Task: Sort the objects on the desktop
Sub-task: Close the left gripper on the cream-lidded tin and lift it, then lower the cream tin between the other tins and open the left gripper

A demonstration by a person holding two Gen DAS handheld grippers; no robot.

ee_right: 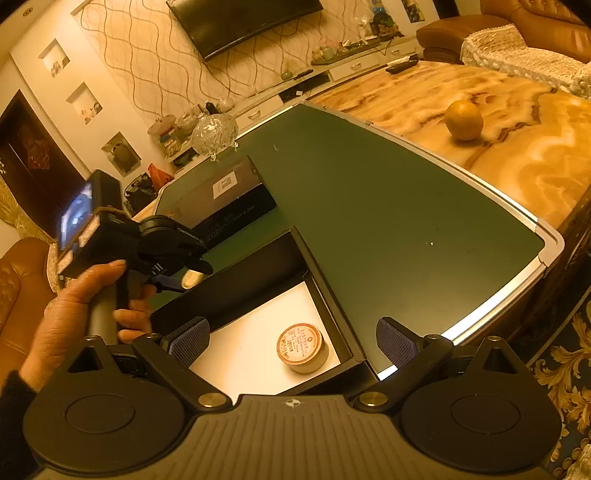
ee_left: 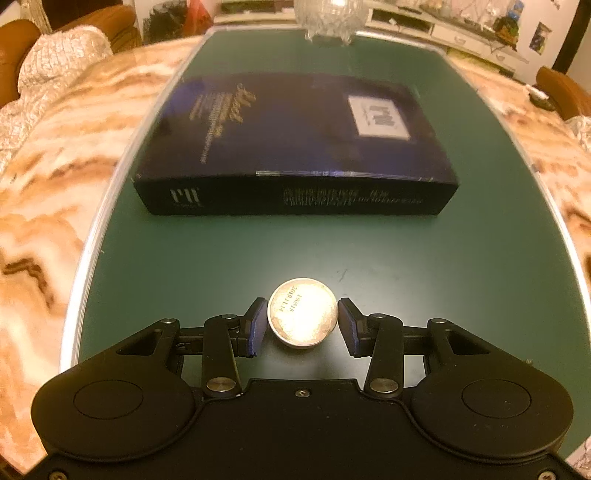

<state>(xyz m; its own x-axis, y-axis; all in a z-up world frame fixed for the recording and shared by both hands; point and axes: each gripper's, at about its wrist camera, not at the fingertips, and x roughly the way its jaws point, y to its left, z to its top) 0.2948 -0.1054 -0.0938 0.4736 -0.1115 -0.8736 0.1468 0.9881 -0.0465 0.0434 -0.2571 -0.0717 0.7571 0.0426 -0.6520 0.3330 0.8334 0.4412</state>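
Observation:
A round silver tin [ee_left: 302, 316] with a date stamp on its face sits between the blue pads of my left gripper [ee_left: 303, 322], which is shut on it low over the green board [ee_left: 424, 266]. The right wrist view shows that gripper [ee_right: 186, 277] in a person's hand [ee_right: 70, 314], near the far wall of a black box [ee_right: 236, 284] with a white floor. A second round tin [ee_right: 303, 348] with an orange label lies in that box. My right gripper [ee_right: 293, 341] hangs open above the box, its pads [ee_right: 192, 341] wide apart and touching nothing.
A thick dark blue book [ee_left: 295, 147] lies on the board beyond the tin. A cut-glass bowl [ee_left: 328, 18] stands at the far edge. An orange ball [ee_right: 464, 120] rests on the marble table [ee_right: 517, 155] to the right. Sofas surround the table.

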